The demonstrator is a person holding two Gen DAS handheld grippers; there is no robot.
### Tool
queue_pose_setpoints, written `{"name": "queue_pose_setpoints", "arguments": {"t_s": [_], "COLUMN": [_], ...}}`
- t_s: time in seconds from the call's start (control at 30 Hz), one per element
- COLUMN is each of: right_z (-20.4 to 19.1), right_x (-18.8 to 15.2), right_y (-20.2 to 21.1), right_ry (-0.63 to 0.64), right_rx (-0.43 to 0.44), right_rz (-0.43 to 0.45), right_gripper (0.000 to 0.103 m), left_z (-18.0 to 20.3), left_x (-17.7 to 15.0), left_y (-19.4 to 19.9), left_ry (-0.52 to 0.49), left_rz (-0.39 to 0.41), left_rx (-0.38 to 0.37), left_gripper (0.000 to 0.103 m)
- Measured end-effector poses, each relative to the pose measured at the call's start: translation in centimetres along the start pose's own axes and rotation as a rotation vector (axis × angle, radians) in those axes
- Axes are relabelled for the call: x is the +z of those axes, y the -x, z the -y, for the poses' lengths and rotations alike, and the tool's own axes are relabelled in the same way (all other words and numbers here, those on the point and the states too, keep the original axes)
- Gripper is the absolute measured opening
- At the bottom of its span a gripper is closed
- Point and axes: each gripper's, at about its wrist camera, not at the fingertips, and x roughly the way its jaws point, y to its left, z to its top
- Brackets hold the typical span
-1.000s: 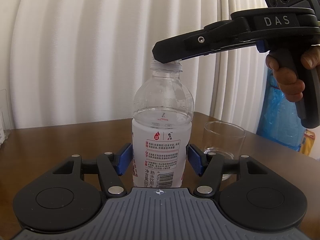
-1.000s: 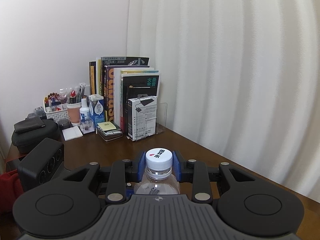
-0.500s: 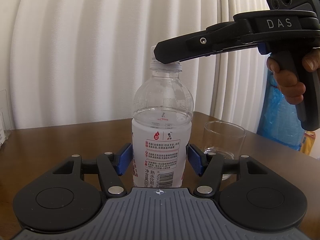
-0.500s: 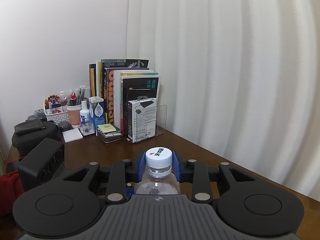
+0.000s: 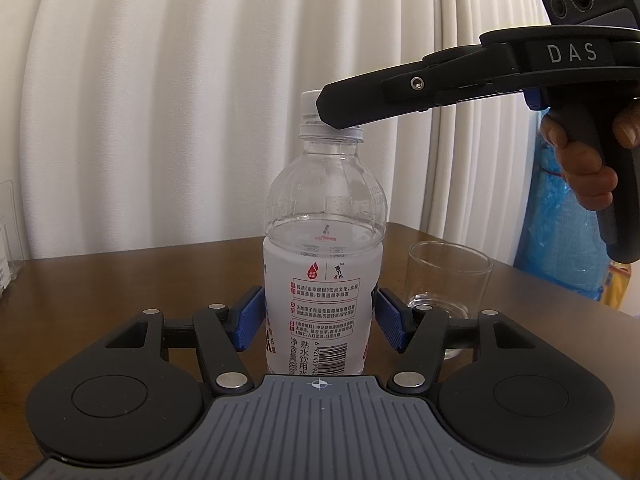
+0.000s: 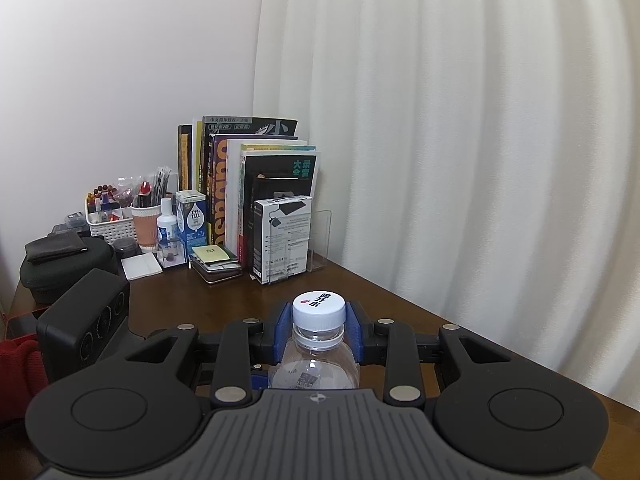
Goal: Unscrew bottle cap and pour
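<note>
A clear water bottle [image 5: 322, 264] with a white label stands upright on the brown table [image 5: 120, 276]. My left gripper [image 5: 320, 318] is shut on its lower body, blue pads pressed to both sides. My right gripper [image 6: 319, 332] comes in from the right at the top and is shut on the white cap [image 6: 319, 309], which also shows in the left wrist view [image 5: 310, 103], half hidden behind the right gripper's finger. An empty clear glass [image 5: 448, 280] stands on the table just right of the bottle.
White curtains hang behind the table. In the right wrist view, books [image 6: 248, 192], a boxed item [image 6: 282, 240], a pen basket [image 6: 108, 216], small bottles and a black case [image 6: 60, 264] crowd the far left end. A blue bag [image 5: 560, 240] sits beyond the table's right edge.
The right gripper has turned on the cap: the print on the cap top has rotated, and the gripper body has swung slightly up and right. The bottle and left gripper have stayed still.
</note>
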Motion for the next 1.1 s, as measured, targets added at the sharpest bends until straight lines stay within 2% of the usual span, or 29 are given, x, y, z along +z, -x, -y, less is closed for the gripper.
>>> {"name": "queue_pose_setpoints", "arguments": {"t_s": [0.07,0.13,0.47,0.6,1.1], "right_z": [-0.2,-0.4,-0.7,-0.5,-1.5], "right_x": [0.0,-0.2,-0.1,0.1,0.3], "right_y": [0.1,0.3,0.4,0.2,0.5], "right_ry": [0.007,0.01,0.032,0.035,0.058], "right_rx": [-0.005,-0.003,-0.02,-0.032,-0.033], "right_rz": [-0.001,-0.001,-0.005,0.0,0.009], "right_gripper": [0.034,0.039,0.039,0.043,0.045], "left_z": [0.0,0.0,0.0,0.0,0.4], "left_x": [0.0,0.0,0.1,0.1,-0.1], "left_y": [0.0,0.0,-0.1,-0.1,0.0], "left_ry": [0.001,0.001,0.001,0.001,-0.002], "left_rz": [0.0,0.0,-0.001,-0.001,0.0], "left_rx": [0.0,0.0,0.002,0.002,0.005], "left_gripper": [0.06,0.06,0.06,0.06,0.06]}}
